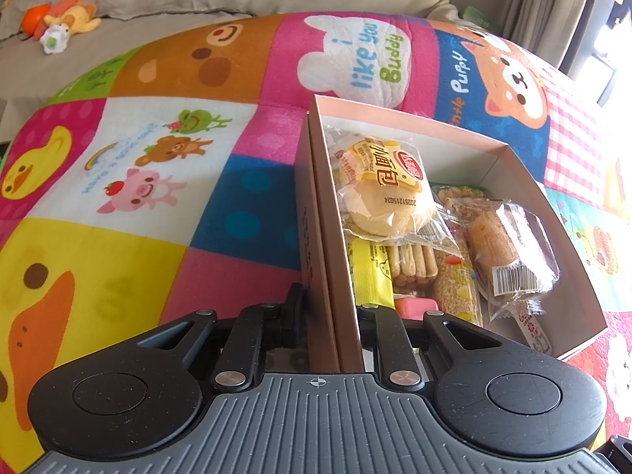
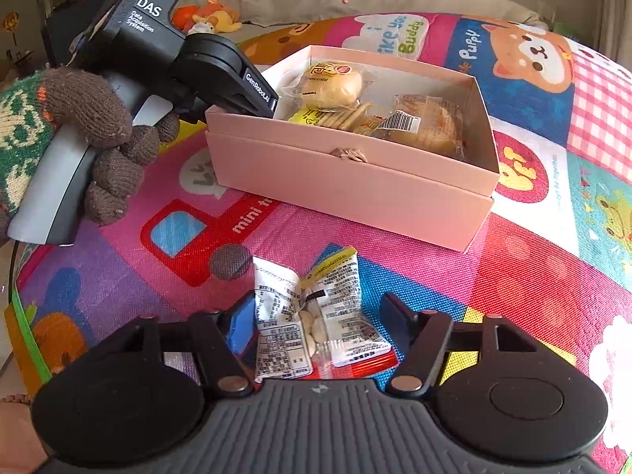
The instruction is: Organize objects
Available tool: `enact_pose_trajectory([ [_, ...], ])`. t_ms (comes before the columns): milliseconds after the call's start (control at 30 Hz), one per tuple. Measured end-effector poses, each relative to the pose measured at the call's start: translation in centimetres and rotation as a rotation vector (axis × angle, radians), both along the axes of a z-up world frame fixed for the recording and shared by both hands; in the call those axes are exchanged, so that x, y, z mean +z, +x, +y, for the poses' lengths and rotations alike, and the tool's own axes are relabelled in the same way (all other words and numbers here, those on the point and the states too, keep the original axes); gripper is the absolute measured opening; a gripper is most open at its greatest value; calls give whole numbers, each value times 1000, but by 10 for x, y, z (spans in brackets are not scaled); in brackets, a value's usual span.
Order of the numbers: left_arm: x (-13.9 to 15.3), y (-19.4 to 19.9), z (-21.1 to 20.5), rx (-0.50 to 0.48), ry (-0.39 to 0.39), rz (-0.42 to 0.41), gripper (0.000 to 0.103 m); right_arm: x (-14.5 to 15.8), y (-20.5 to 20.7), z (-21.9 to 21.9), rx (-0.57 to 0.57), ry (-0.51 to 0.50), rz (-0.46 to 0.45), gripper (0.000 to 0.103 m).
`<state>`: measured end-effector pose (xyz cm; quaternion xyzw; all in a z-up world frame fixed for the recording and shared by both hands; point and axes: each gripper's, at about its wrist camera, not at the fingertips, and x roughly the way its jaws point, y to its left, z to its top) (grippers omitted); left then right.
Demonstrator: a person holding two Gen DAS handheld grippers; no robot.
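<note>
Crinkly film snack packet lies on the play mat, at six o'clock from the pink box; light, slippery, crushable; right tool half-spread around its middle, best hold; left tool pinches the box wall.

We are seeing a cartoon-print play mat carrying a pink box and, nearby, a snack packet.

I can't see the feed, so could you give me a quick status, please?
Left gripper shut on box wall. Right gripper open around snack packet on mat. Nothing in the way.
</note>
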<state>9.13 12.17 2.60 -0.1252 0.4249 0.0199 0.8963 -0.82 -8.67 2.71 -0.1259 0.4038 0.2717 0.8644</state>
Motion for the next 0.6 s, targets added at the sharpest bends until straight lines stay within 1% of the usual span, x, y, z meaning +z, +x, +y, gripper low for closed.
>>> enact_pose_trajectory([
  [133, 0, 0, 0, 0, 6, 1, 19, 2, -10, -8, 41, -4, 12, 59],
  [233, 0, 0, 0, 1, 3, 0, 19, 5, -15, -19, 34, -21, 15, 58],
  [300, 0, 0, 0, -1, -3, -3, 19, 8, -15, -28, 12, -39, 12, 54],
  [333, 0, 0, 1, -2, -6, -5, 19, 11, -15, -32, -1, -49, 11, 50],
  [433, -1, -2, 2, -2, -16, -11, 20, 24, -11, -46, -40, -55, -1, 50],
  [600, -1, -3, 5, -2, -35, -17, 21, 51, -5, -57, -67, -17, -21, 50],
])
